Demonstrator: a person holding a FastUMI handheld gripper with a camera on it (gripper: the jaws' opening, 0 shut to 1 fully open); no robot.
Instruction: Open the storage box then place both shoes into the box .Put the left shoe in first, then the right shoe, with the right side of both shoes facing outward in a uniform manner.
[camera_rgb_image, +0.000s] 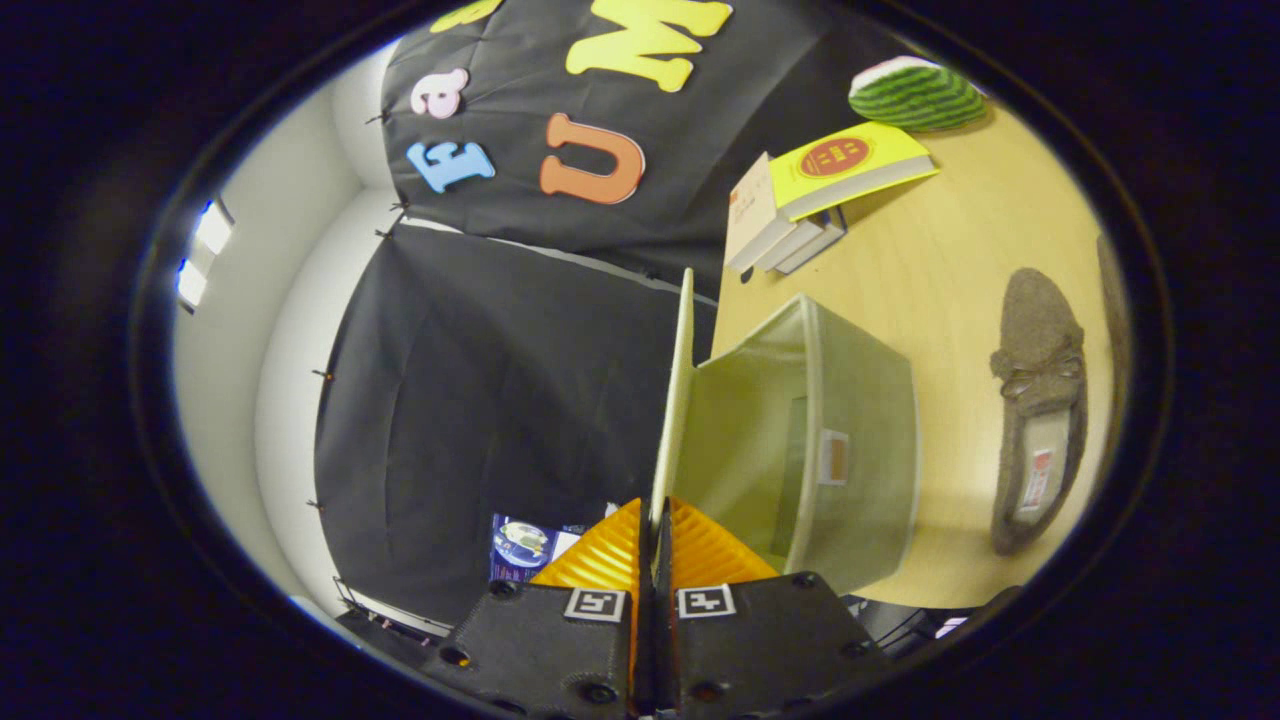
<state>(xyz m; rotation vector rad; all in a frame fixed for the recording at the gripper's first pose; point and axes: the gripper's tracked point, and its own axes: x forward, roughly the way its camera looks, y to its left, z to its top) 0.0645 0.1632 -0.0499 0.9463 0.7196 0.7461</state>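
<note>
A pale wooden table (950, 270) carries the storage box (850, 450), with one soft, light shoe (1040, 400) lying just beside it. The gripper (657, 535) is clamped on the box's thin lid (680, 400), which probably flexes easily, so its free edge is the place to hold.

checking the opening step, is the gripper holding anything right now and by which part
Yes: the gripper is shut on the box lid, pinching its free edge between the jaws, with the lid swung open from the storage box.
</note>
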